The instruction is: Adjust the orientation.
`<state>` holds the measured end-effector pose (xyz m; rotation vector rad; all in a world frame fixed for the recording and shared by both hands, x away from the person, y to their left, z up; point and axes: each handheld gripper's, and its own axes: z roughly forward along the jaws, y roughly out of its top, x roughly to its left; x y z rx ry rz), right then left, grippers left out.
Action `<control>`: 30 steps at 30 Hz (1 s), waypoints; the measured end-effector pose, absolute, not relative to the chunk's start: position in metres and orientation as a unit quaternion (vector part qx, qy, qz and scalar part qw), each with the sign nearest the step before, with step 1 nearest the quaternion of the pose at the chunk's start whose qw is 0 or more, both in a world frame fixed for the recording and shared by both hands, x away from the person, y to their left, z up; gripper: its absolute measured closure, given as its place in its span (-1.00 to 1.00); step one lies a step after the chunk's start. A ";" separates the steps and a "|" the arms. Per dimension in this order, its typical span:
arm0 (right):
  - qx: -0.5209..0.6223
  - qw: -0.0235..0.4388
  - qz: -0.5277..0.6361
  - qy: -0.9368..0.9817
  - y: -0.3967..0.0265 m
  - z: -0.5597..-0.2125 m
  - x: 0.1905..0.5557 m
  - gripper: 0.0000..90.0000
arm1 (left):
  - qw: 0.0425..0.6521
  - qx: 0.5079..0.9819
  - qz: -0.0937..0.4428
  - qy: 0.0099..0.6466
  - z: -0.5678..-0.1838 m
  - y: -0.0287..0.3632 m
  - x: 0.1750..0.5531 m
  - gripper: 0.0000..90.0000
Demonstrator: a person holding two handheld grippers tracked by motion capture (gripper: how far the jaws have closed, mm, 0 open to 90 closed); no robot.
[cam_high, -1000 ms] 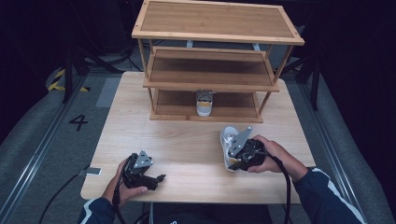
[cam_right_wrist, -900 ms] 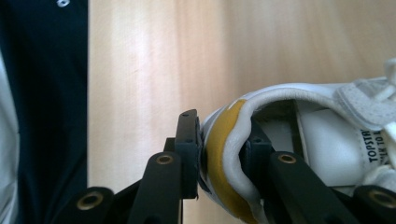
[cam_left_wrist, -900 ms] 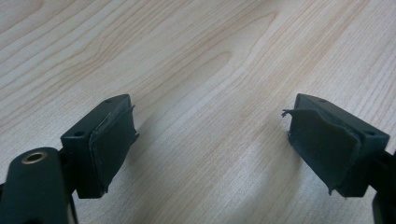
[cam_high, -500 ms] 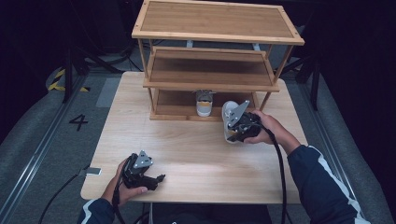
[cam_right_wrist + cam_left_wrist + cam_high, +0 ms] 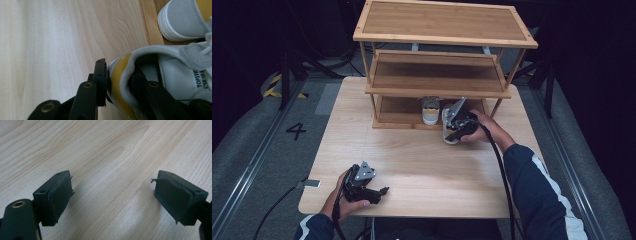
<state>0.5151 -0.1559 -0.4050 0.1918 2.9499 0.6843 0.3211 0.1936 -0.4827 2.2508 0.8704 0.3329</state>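
So my right gripper (image 5: 118,80) has its jaws pinched on the heel collar of a white sneaker (image 5: 160,75) with the yellow heel tab, one jaw outside the heel and the other tucked inside the opening. From the high view that shoe (image 5: 451,135) sits on the table (image 5: 422,165) just in front of the bottom level of the wooden shoe rack (image 5: 437,85), right of centre, with my right hand wrapped round the gripper (image 5: 458,125) above it. I think the sole is touching the tabletop, but the hand covers most of it so I can't swear to it.

The matching second sneaker (image 5: 430,110) is already on the rack's lowest shelf, just left of the one I'm holding (its grey toe (image 5: 185,20) pokes into the right gripper view).

My left gripper (image 5: 364,182) is parked at the near left of the table, jaws spread wide with nothing between the pads (image 5: 60,197), just bare wood under them.
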 end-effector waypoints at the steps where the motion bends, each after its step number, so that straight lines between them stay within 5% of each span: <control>1: 0.063 0.043 0.226 0.971 -0.152 -0.408 0.519 0.64 | 0.346 0.867 0.128 0.336 -0.483 0.194 0.321 -0.66; 11: 0.081 0.039 0.235 0.968 -0.151 -0.420 0.531 0.56 | 0.345 0.868 0.127 0.334 -0.483 0.194 0.321 -0.66; 30: 0.142 0.123 0.318 0.929 -0.189 -0.391 0.502 0.04 | 0.346 0.867 0.125 0.336 -0.483 0.194 0.320 -0.66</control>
